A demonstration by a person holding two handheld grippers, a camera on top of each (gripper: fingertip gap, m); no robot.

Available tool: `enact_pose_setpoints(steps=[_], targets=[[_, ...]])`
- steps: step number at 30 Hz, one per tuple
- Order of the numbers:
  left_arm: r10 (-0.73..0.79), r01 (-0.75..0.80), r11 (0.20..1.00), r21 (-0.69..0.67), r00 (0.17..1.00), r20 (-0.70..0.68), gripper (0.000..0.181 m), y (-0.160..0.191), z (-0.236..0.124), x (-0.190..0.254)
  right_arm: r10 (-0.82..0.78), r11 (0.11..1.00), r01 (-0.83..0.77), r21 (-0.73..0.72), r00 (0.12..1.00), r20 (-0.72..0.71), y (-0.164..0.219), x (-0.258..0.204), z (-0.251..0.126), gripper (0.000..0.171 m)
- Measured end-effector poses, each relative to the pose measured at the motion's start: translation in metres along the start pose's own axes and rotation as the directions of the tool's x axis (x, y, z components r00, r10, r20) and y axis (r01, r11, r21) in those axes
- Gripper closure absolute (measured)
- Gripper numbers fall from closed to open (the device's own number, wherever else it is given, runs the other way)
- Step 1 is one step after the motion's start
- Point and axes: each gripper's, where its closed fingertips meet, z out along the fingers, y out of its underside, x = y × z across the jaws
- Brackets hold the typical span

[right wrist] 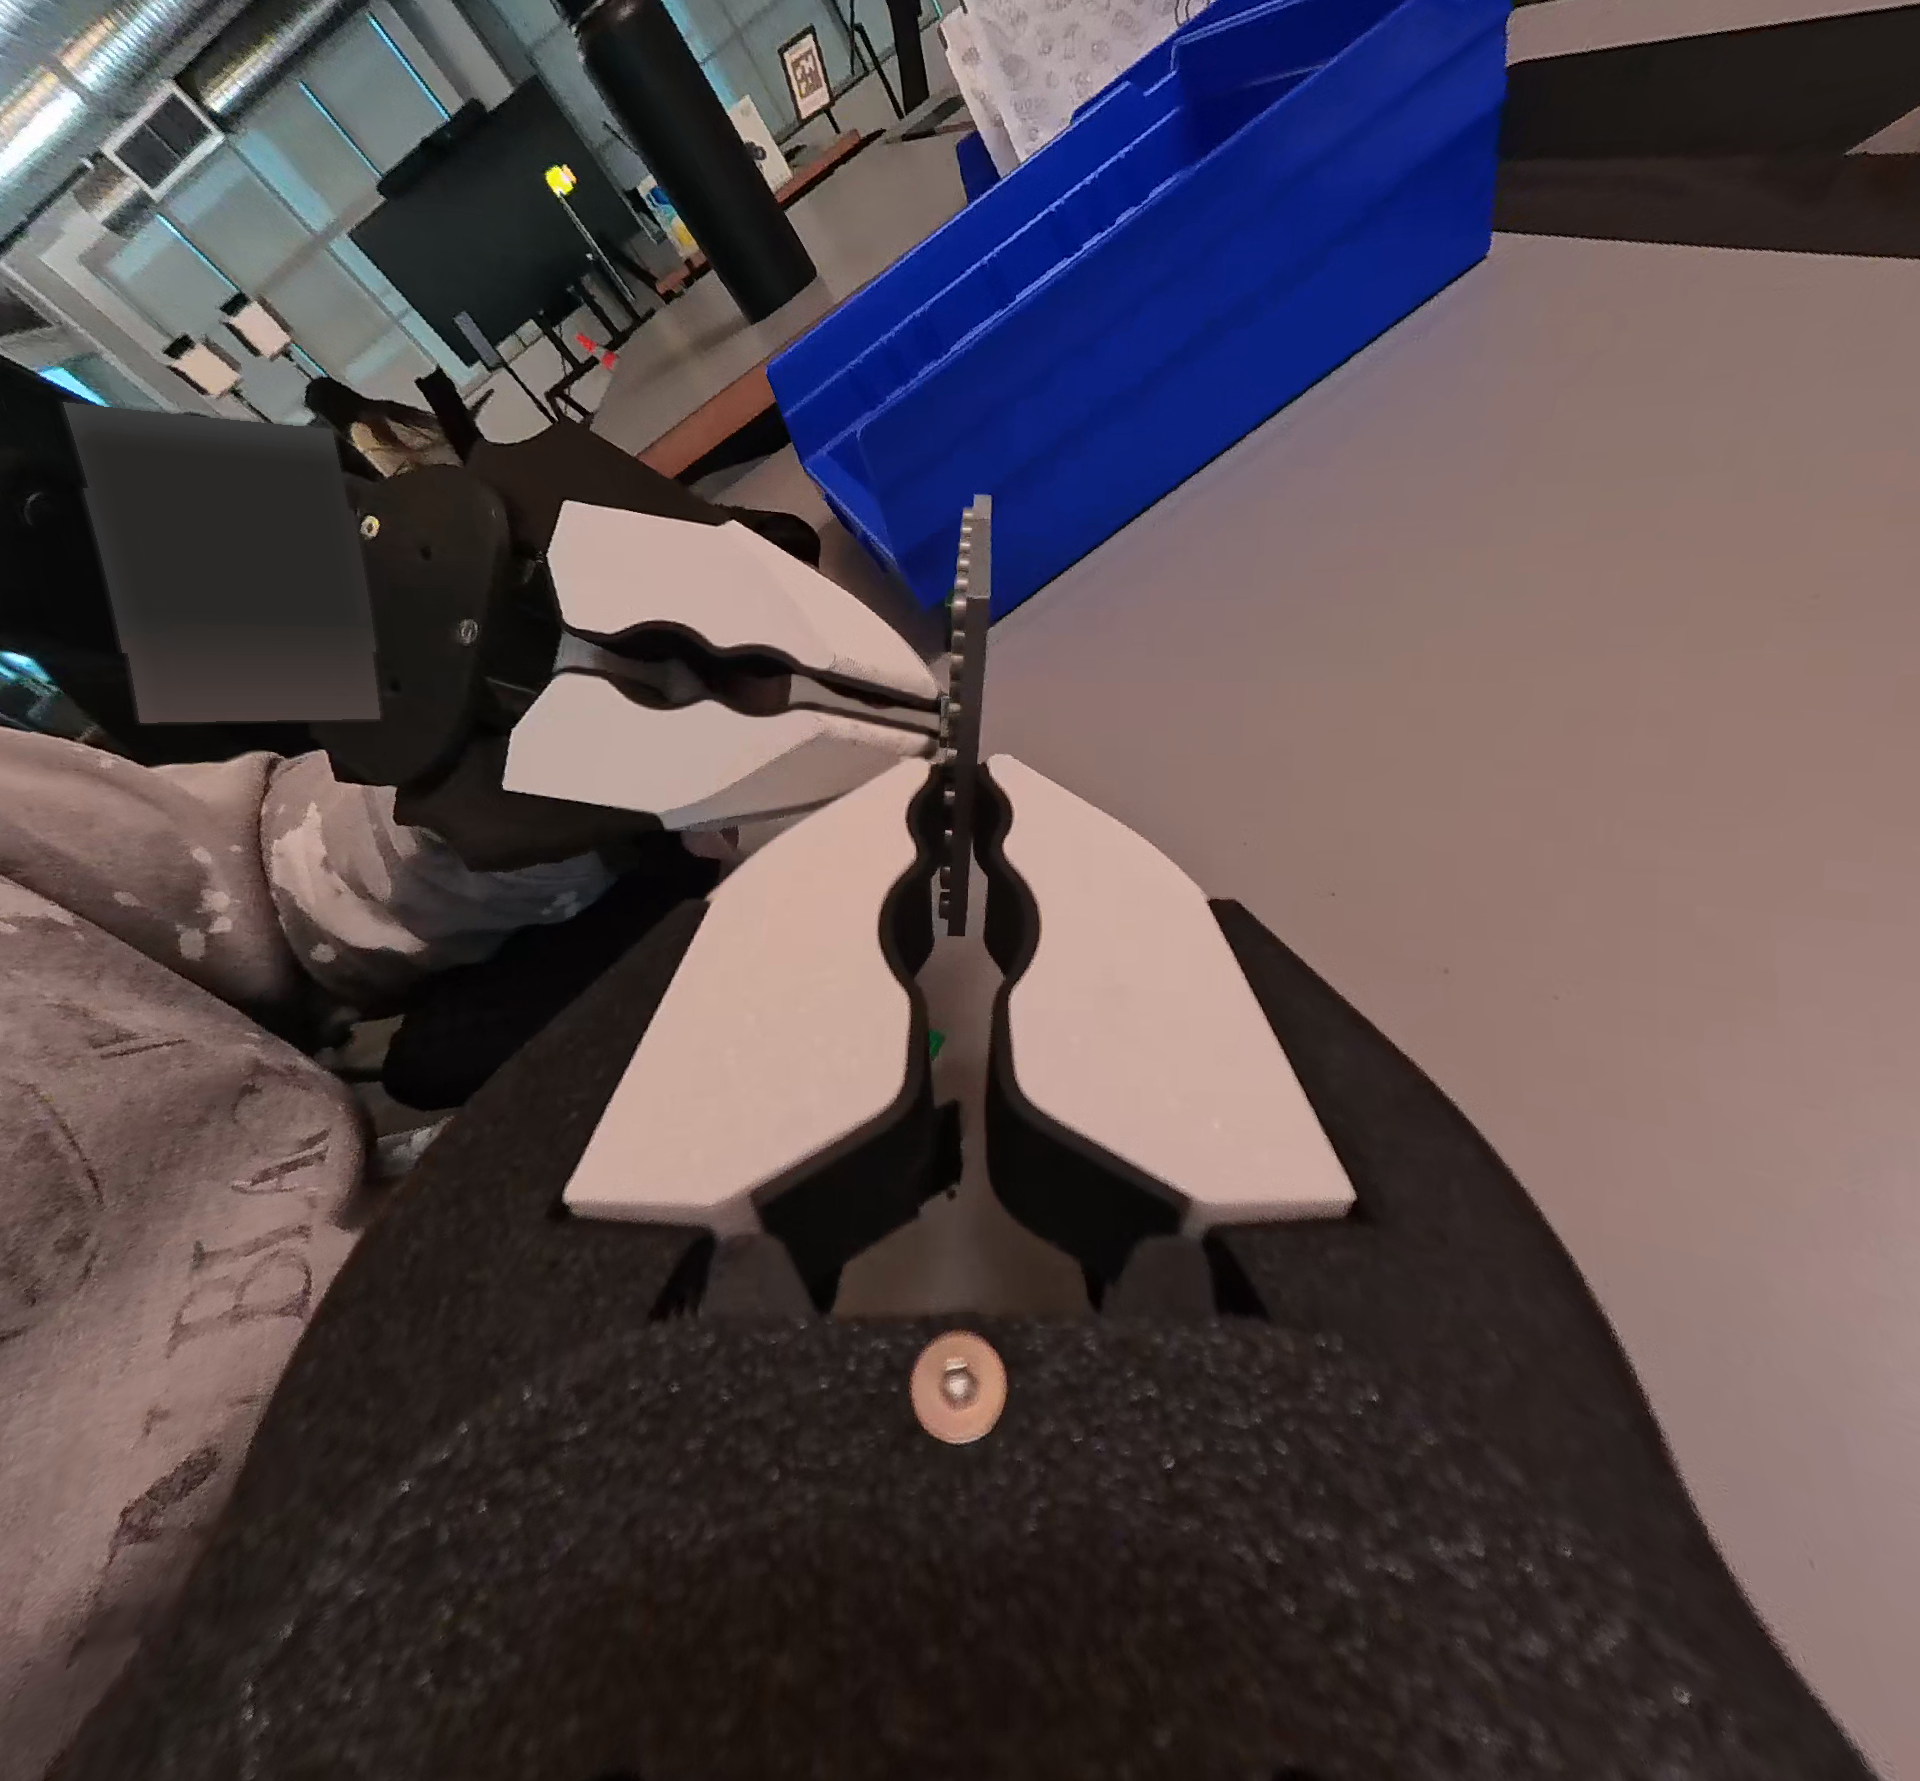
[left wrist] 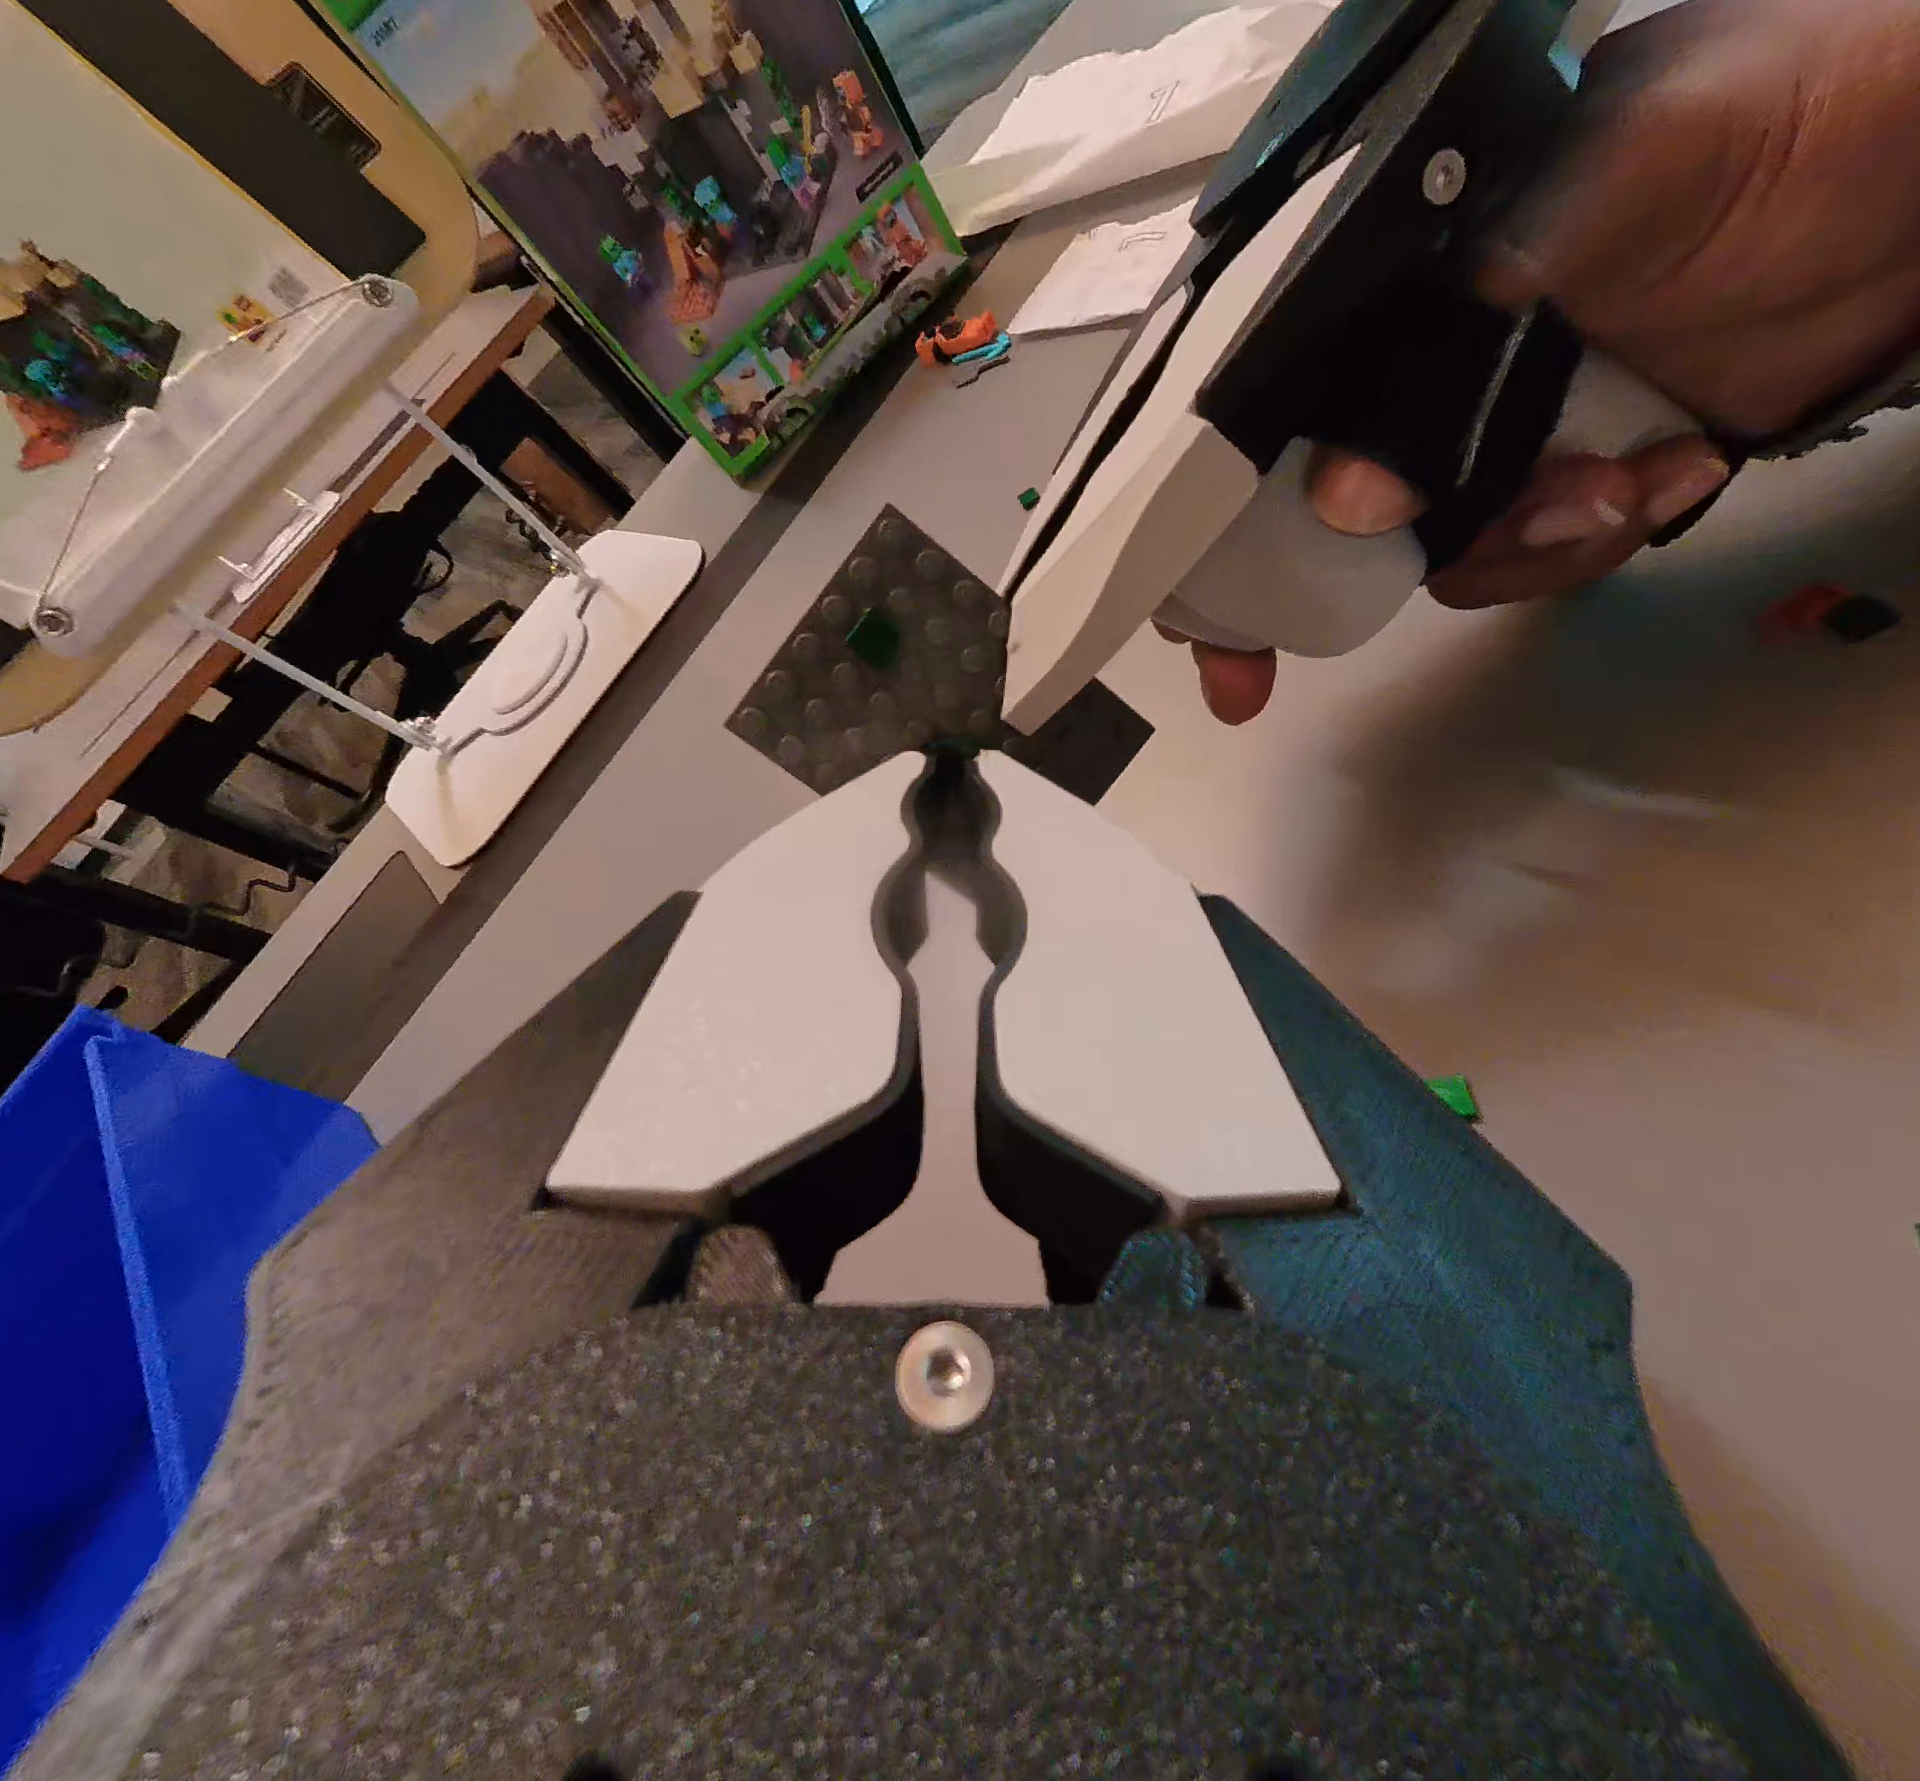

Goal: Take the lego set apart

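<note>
Spreading across both views is a grey table (right wrist: 1455, 692), with a blue bin (right wrist: 1143, 277) on it beyond the grippers in the right wrist view and at the near left in the left wrist view. At the far left of the left wrist view stands a lego box (left wrist: 665, 152), with a small orange lego figure (left wrist: 961, 341) lying on the table just to its right.

The dark grey lego plate (left wrist: 883, 651) is held up off the table, edge-on in the right wrist view. The right gripper (right wrist: 958, 775) is clamped on the plate's lower edge, its white fingers (right wrist: 1101, 983) pressed against both faces. The left gripper (left wrist: 951, 760) has its tongs drawn together at the plate's studded face, apparently pinching a small green piece (left wrist: 948, 747) there, though blur makes that grip hard to confirm. Another small green piece (left wrist: 871, 635) sits on the studs near the plate's middle. A loose green piece (left wrist: 1452, 1095) lies on the table to the right.
</note>
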Motion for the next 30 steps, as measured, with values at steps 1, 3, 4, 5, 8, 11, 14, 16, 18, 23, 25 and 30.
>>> enact_pose_setpoints(steps=[1,3,4,5,8,11,14,16,18,23,25,30], targets=[[-0.002,0.002,1.0,0.001,1.0,0.002,0.177,0.0,0.0,0.0,-0.001,1.0,0.001,0.001,1.0,-0.002,0.0,0.0,0.0,0.167],[-0.009,0.009,1.0,-0.007,1.0,-0.004,0.172,0.001,0.001,0.002,0.002,1.0,-0.002,0.0,1.0,-0.015,0.0,0.0,0.001,0.167],[-0.008,0.008,1.0,-0.014,1.0,0.004,0.172,0.003,0.002,0.001,0.01,1.0,-0.011,-0.002,1.0,-0.016,0.001,0.0,0.001,0.166],[-0.001,0.002,1.0,-0.018,1.0,0.017,0.172,0.003,0.003,0.0,0.014,1.0,-0.014,-0.004,1.0,-0.017,0.001,0.0,0.002,0.166],[-0.008,0.009,1.0,-0.016,1.0,0.027,0.174,0.004,0.004,-0.001,-0.004,1.0,0.004,-0.014,1.0,-0.027,0.003,-0.002,0.003,0.165],[-0.013,0.013,1.0,-0.008,1.0,0.009,0.174,0.004,0.003,0.0,-0.051,0.998,0.051,-0.03,0.998,-0.026,0.005,-0.004,0.003,0.165],[0.006,-0.006,1.0,-0.003,1.0,-0.014,0.174,0.004,0.001,0.004,-0.125,0.99,0.123,-0.069,0.992,-0.014,0.009,-0.008,0.002,0.164],[0.004,-0.004,1.0,-0.007,0.999,-0.034,0.174,0.007,0.0,0.007,-0.179,0.978,0.178,-0.106,0.984,-0.006,0.013,-0.008,0.002,0.164],[0.016,-0.016,1.0,-0.01,0.998,-0.06,0.174,0.008,0.0,0.011,-0.238,0.962,0.237,-0.135,0.971,0.009,0.018,-0.009,0.001,0.163],[0.024,-0.021,0.999,0.03,0.995,-0.098,0.174,0.004,-0.001,0.019,-0.347,0.924,0.353,-0.145,0.935,0.068,0.021,-0.015,-0.004,0.163],[0.033,-0.03,0.999,0.023,0.991,-0.129,0.175,0.007,0.0,0.025,-0.384,0.904,0.393,-0.167,0.92,0.084,0.027,-0.015,-0.005,0.163],[0.034,-0.026,0.998,0.05,0.986,-0.166,0.174,0.005,-0.003,0.029,-0.376,0.907,0.395,-0.15,0.916,0.138,0.028,-0.021,-0.008,0.161]])
